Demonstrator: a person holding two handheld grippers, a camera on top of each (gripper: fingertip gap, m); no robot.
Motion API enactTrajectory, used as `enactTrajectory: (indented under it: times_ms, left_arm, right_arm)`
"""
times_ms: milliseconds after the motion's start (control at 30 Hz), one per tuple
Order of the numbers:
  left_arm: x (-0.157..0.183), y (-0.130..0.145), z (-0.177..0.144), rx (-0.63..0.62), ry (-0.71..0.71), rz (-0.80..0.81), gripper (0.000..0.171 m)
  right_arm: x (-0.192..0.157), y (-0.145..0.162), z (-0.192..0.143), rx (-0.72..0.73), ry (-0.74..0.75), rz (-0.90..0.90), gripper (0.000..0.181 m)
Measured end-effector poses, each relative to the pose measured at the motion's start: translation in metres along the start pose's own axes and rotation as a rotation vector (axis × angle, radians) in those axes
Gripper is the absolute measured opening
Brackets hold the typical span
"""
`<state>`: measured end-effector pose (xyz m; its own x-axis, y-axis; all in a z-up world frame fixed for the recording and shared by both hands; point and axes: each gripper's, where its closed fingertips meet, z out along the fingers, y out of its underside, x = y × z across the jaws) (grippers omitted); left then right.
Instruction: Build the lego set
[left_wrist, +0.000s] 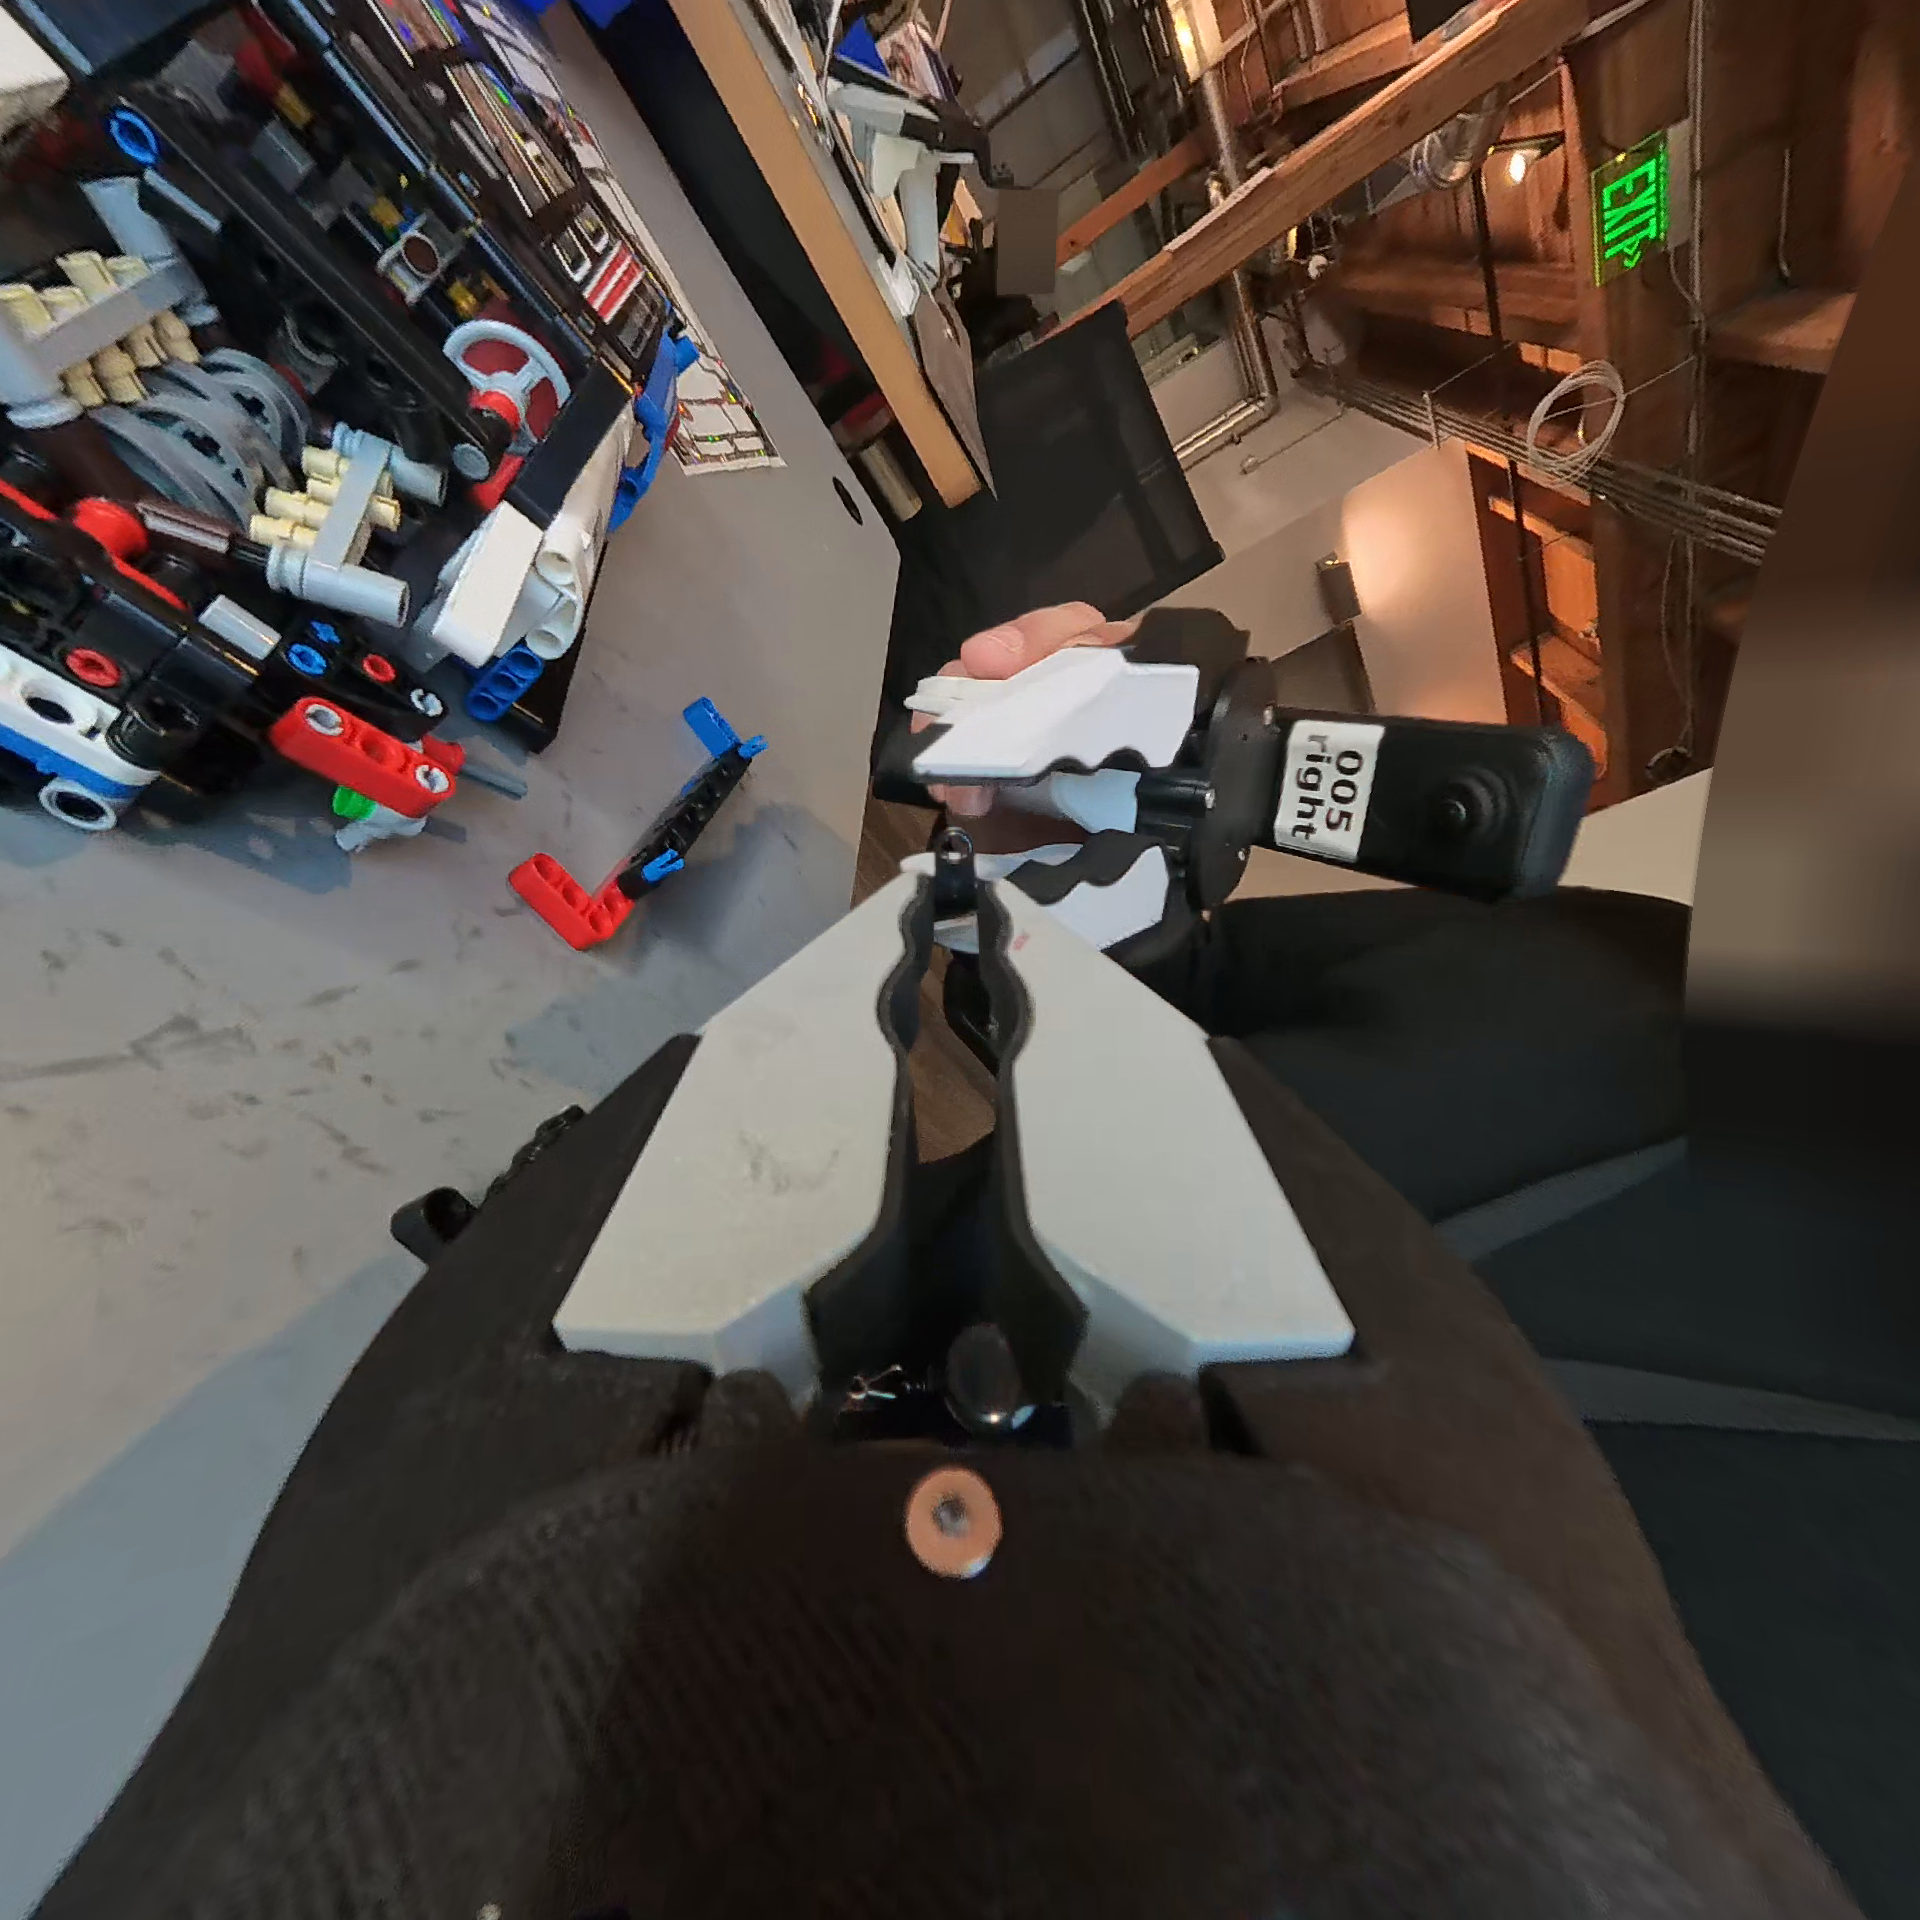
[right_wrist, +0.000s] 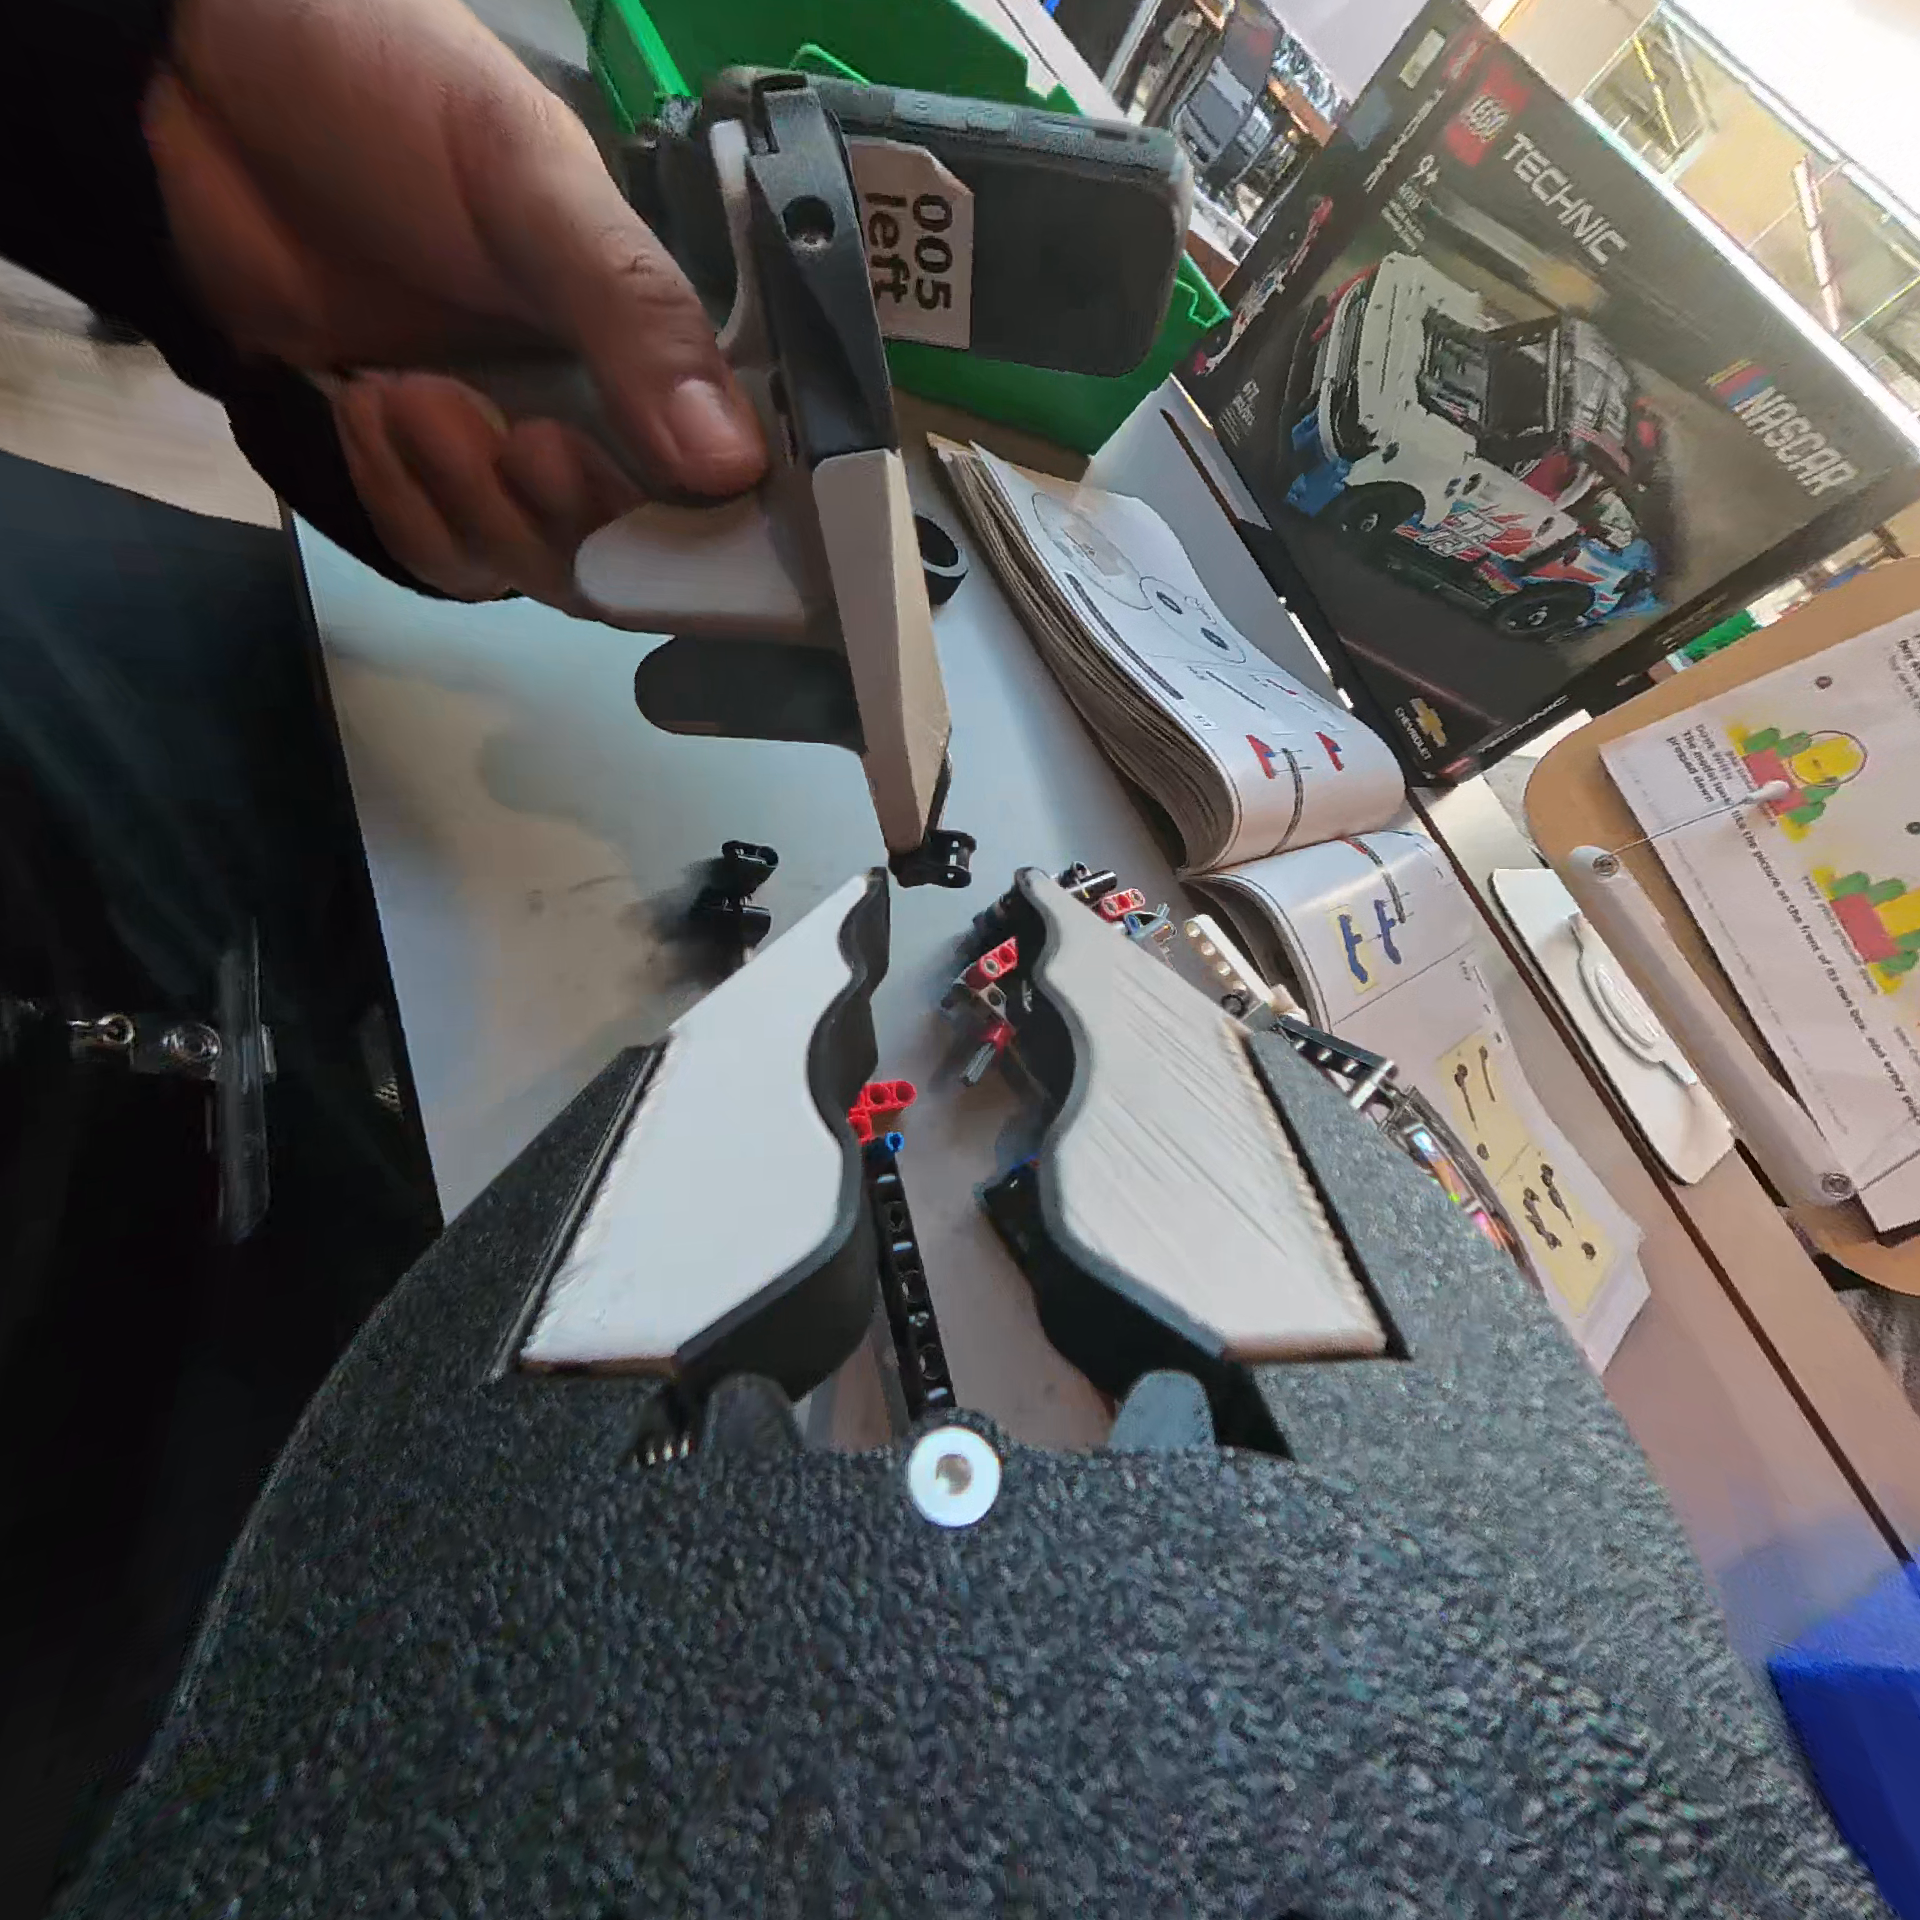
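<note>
A small black connector (right_wrist: 935, 858) is pinched at the very fingertips of the left gripper (left_wrist: 951, 883), held out just beyond the right gripper (right_wrist: 951, 894), whose fingers stand wide apart, probably ready to take it. Beneath those spread fingers lies a black beam (right_wrist: 912, 1288) on the grey table (right_wrist: 540, 727).

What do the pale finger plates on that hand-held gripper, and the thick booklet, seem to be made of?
The right hand-held gripper has pale finger plates that look like matte 3D-printed plastic: fine parallel ridges run across them. The booklet looks like plain printed paper: many thin stacked page edges, curling over.
</note>
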<state>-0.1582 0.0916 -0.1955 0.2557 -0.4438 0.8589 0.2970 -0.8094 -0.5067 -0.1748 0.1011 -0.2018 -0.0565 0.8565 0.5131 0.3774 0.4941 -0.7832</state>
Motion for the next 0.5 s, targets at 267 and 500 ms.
enactTrajectory:
  times_ms: [267,500]
  left_arm:
    - [0.0,0.003,-0.003,-0.024,-0.009,-0.004,0.006]
    - [0.004,0.0,-0.015,-0.027,-0.037,0.179,0.019]
  right_arm:
    - [-0.009,-0.006,0.002,0.054,-0.07,0.111,0.016]
    - [-0.011,-0.007,0.006,0.083,-0.17,0.367,0.015]
